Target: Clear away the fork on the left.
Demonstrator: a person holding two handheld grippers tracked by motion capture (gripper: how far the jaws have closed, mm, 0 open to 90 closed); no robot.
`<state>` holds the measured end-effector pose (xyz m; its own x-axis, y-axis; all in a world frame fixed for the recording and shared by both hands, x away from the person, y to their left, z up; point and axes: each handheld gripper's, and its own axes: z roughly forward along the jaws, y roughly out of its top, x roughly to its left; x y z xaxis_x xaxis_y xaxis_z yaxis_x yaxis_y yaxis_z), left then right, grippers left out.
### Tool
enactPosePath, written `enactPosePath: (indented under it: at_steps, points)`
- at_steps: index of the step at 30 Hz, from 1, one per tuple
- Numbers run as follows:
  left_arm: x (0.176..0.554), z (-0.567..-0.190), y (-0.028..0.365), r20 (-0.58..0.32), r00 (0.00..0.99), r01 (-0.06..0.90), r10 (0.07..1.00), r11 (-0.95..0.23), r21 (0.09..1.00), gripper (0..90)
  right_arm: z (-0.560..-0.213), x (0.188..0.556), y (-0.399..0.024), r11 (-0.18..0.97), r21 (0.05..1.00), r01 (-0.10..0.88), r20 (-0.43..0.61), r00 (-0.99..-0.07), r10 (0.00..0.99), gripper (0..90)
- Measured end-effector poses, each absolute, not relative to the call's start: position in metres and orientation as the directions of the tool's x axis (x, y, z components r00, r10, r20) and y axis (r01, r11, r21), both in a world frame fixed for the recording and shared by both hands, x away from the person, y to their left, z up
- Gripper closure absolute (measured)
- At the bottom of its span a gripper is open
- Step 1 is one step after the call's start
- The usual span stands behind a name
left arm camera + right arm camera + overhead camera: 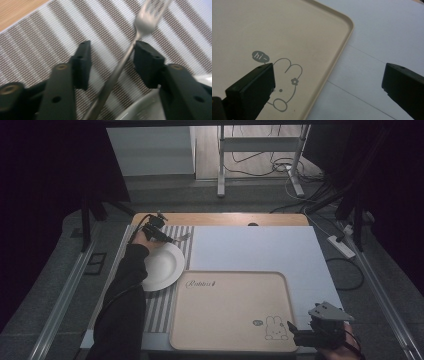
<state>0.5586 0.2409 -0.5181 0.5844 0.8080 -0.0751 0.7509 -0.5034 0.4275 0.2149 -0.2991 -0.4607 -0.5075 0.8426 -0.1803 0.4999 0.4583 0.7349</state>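
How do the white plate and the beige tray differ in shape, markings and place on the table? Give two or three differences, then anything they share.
The white plate is round; the beige tray is a rounded rectangle and far larger. The white plate is plain; the beige tray carries lettering and a rabbit drawing. The white plate sits on the striped mat, with the fork just beyond it; the beige tray lies beside that mat. Both hold nothing and have raised rims.

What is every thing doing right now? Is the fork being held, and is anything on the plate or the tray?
fork: lying on the striped mat, between the left gripper's jaws, touching one pad, not yet pinched
left gripper: jaws partly closed around the fork
plate: right way up, empty, on the striped mat
tray: flat on the table, empty
right gripper: jaws wide open, holding nothing, over the tray's corner
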Motion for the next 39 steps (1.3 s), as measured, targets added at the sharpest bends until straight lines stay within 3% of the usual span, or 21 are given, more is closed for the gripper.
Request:
enactPosePath:
  at_steps: [4, 7, 13, 23, 39]
  points:
    - [0.556, -0.518, 0.252, -0.083, 0.582, 0.753, 0.809, -0.497, 0.432, 60.5, -0.461, 0.215, -0.299, 0.459, 0.734, 0.5, -0.18, -0.508, 0.842, 0.0]
    - [0.553, -0.517, 0.259, -0.08, 0.587, 0.751, 0.805, -0.506, 0.425, 76.2, -0.461, 0.215, -0.299, 0.461, 0.731, 0.503, -0.181, -0.509, 0.842, 0.0]
    - [0.549, -0.52, 0.265, -0.1, 0.622, 0.721, 0.777, -0.518, 0.46, 83.9, -0.461, 0.215, -0.298, 0.464, 0.728, 0.505, -0.182, -0.51, 0.841, 0.0]
    - [0.546, -0.519, 0.274, -0.095, 0.589, 0.737, 0.803, -0.485, 0.472, 84.2, -0.46, 0.215, -0.299, 0.462, 0.729, 0.506, -0.18, -0.509, 0.842, 0.0]
    - [0.52, -0.476, 0.319, -0.088, 0.56, 0.74, 0.824, -0.448, 0.502, 84.1, -0.461, 0.215, -0.298, 0.462, 0.73, 0.503, -0.184, -0.507, 0.842, 0.0]
